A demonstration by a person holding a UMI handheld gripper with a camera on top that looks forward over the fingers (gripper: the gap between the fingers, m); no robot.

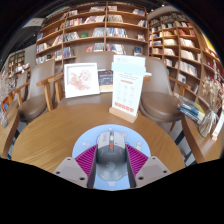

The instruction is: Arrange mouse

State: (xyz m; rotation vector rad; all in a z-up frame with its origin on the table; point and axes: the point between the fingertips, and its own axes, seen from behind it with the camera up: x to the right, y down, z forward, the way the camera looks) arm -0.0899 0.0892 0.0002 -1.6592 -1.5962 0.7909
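A grey mouse (111, 166) with a scroll wheel lies lengthwise between my two fingers. My gripper (111, 152) is shut on the mouse, and both magenta pads (87, 157) press against its sides. Under and just ahead of the mouse is a round light-blue mouse mat (110, 132), which lies on the near part of a round wooden table (60, 125). The fingers hide the mouse's lower sides.
Beyond the mat a white upright sign stand (127, 85) rises from the table's far side. A framed card (82, 78) and a small book (105, 79) stand to its left. Chairs (163, 100) ring the table. Bookshelves (100, 30) fill the background.
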